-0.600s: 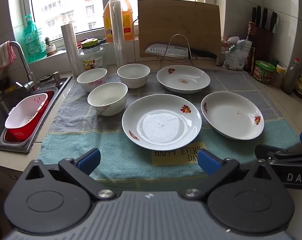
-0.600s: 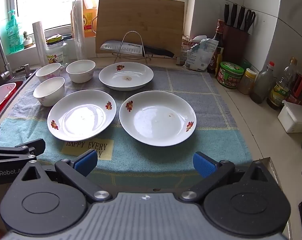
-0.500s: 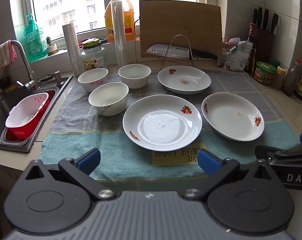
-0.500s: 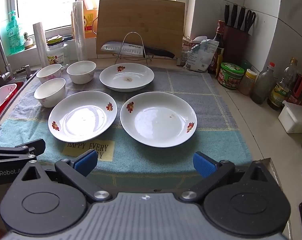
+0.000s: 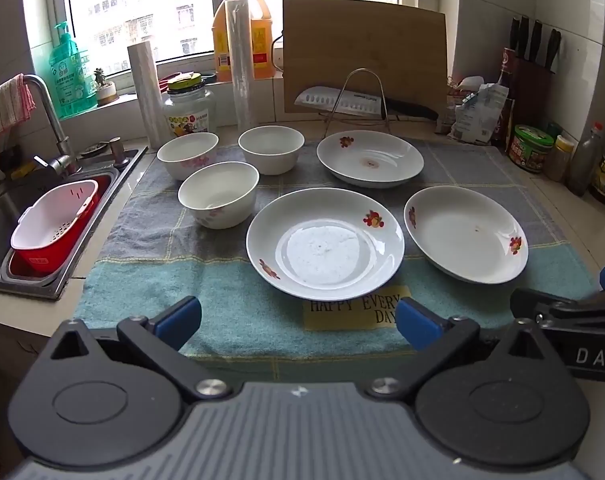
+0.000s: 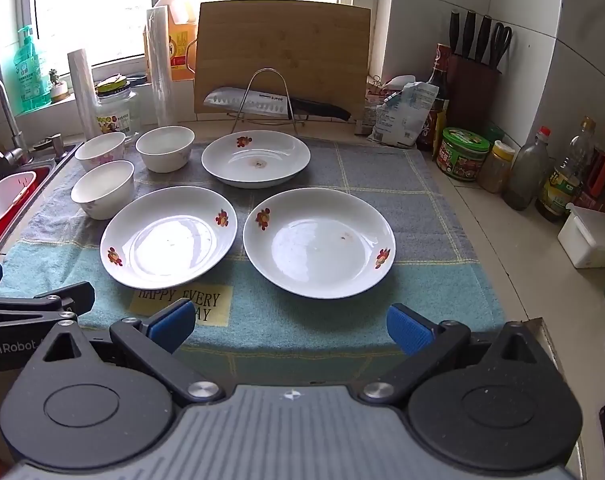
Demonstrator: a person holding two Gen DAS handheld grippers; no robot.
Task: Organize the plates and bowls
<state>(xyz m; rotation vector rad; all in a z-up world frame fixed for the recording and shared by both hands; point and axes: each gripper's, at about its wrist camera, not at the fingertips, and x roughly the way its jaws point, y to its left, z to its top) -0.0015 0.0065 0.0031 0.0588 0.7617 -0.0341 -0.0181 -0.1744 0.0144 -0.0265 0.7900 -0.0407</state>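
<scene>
Left gripper: jaws spread wide, nothing held, poised over the near edge of the towel. Right gripper: likewise spread and empty, level with the left one and just beside it.

Near-left plate: lies at 12 o'clock from the left gripper, close ahead. Round, so no long axis is offered; the near rim is the part presented. The same plate is seen at 11 o'clock from the right gripper.

Near-right plate: lies at 12 o'clock from the right gripper, close ahead, just beside the near-left plate, rims apart. By judgement, each gripper is nearer the plate straight before it.

Far plate: at 12 o'clock, beyond the two near plates, apart from both.

Bowls, three, upright: nearest bowl at 11 o'clock from the left gripper, just beside the near-left plate; far-left bowl and far-right bowl behind it. By judgement, the left gripper is the nearer to all three.

Nothing is stacked yet.

Surface: a kitchen counter, covered with the grey-and-teal towel on which all six pieces rest.

Room: sink at 9 o'clock, cutting board at 12 o'clock, bottles and jars at 2 o'clock.
</scene>
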